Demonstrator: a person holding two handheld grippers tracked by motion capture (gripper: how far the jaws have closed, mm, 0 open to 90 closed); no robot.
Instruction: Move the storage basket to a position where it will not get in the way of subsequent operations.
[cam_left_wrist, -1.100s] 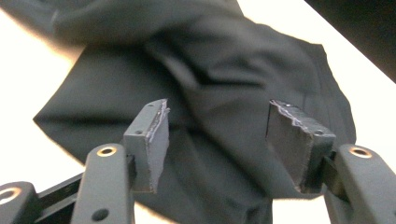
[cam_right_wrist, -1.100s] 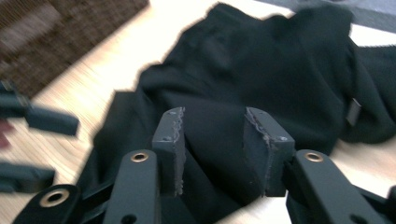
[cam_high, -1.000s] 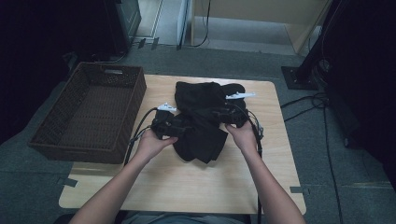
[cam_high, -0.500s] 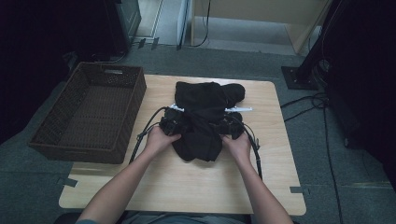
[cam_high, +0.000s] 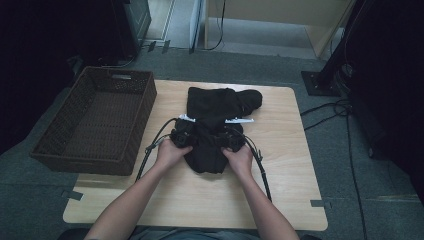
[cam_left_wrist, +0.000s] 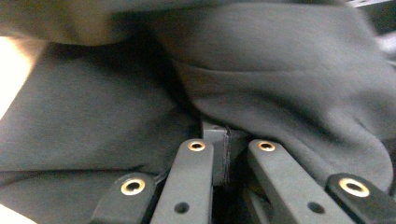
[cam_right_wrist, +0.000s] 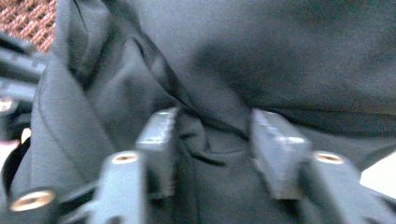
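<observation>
At the left of the desk (cam_high: 290, 200) stands an empty brown wicker basket (cam_high: 95, 125), its near right corner just beside the person's left hand (cam_high: 169, 152). To its right, in the middle of the desk, lies a black garment (cam_high: 212, 105), partly folded: a wide far part, a sleeve or hood poking out at the far right, and a narrower part bunched toward the person.

The left gripper (cam_left_wrist: 226, 140) sits at the garment's left edge, about mid-length. Its jaws have just been closing and now stand together, and in the left gripper view the dark cloth wraps tight round their tips, so they look clamped on a fold of the garment.

The right gripper (cam_right_wrist: 210, 135) is at the garment's right edge, level with the left one. Its jaws have also just been closing, yet a gap remains between them, with a wrinkle of cloth lying in that gap; the pads do not seem to press on it yet, though the picture is blurred.

The step in hand appears to be taking hold of both side edges for another fold or a lift. The next move likely calls for the right jaws to finish closing on the cloth, then for both hands to rise together so the garment stays even, perhaps heading left toward the basket
</observation>
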